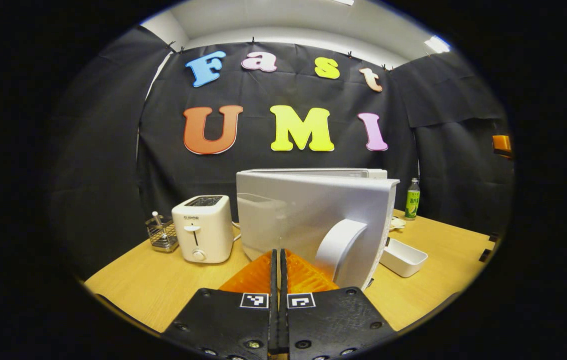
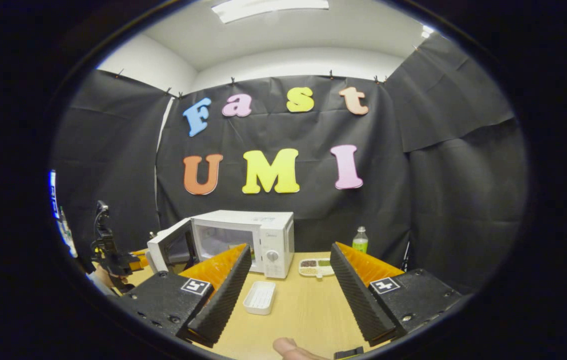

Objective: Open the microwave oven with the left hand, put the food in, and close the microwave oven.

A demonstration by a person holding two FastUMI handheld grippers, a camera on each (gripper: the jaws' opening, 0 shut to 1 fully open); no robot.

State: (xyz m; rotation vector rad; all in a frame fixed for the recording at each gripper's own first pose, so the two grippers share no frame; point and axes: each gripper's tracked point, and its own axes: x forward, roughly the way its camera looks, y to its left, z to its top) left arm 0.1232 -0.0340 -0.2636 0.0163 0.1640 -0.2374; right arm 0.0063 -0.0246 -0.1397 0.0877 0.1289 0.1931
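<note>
1. The table is pale wood with a smooth, matte top; black cloth hangs as walls on three sides, under a white ceiling with strip lights.
2. In the left gripper view, the left gripper has its ribbed fingers pressed together with nothing between them. Straight ahead of it the white microwave has its door swung out, smooth and glossy, with a curved handle just right of the fingertips.
3. Left of that gripper stands a boxy white toaster, and past it a small wire basket.
4. Right of the door lies a shallow white rectangular tray; farther back stands a green bottle.
5. In the right gripper view, the right gripper is spread wide and holds nothing. The microwave sits ahead, between its fingers, door ajar.
6. A divided food dish rests just right of the microwave; the ribbed tray lies nearer.
7. A fingertip shows at the bottom edge.
</note>
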